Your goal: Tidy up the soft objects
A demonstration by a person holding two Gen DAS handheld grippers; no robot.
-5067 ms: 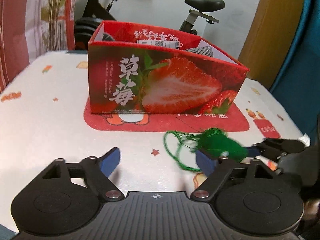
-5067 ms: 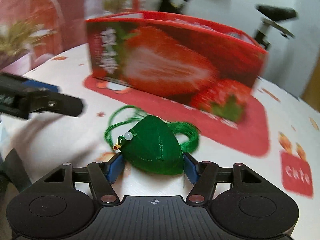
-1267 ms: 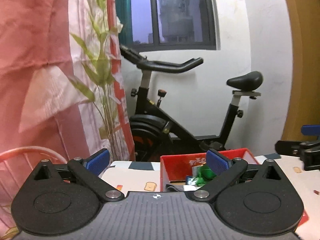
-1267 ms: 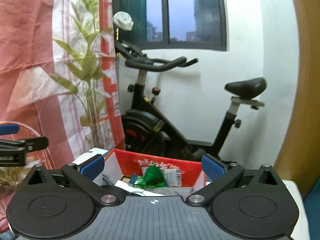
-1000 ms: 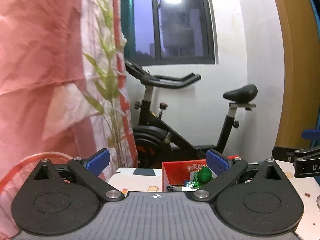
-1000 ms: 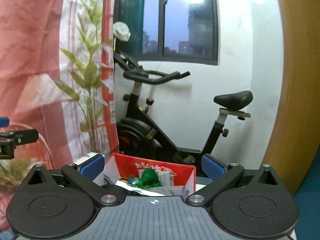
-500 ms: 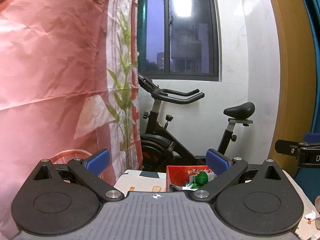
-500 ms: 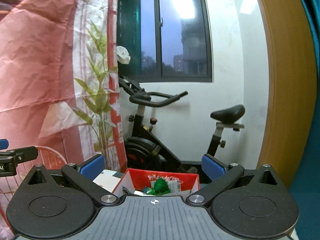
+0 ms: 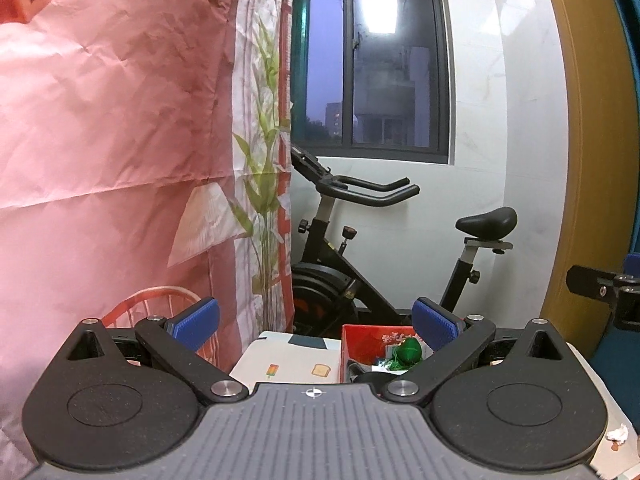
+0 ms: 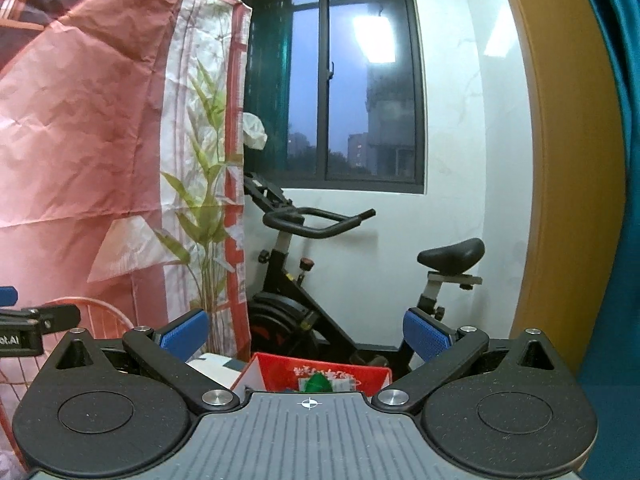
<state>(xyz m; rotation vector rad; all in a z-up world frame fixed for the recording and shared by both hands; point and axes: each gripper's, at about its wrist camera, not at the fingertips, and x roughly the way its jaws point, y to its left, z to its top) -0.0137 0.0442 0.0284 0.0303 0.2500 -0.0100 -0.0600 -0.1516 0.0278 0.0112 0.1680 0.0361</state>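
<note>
Completion is judged close, since the green soft pouch (image 9: 409, 349) is seen lying inside the red box (image 9: 360, 334) on the counter (image 9: 288, 356), while left hand-held gripper (image 9: 314, 318) and right hand-held gripper (image 10: 306, 330) are held wide open, empty, raised well above it, so only another loose item need be sought.

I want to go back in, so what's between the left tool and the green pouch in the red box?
In the left wrist view, only bare air and tablecloth lie between the open left tool and the green pouch in the red box.
</note>
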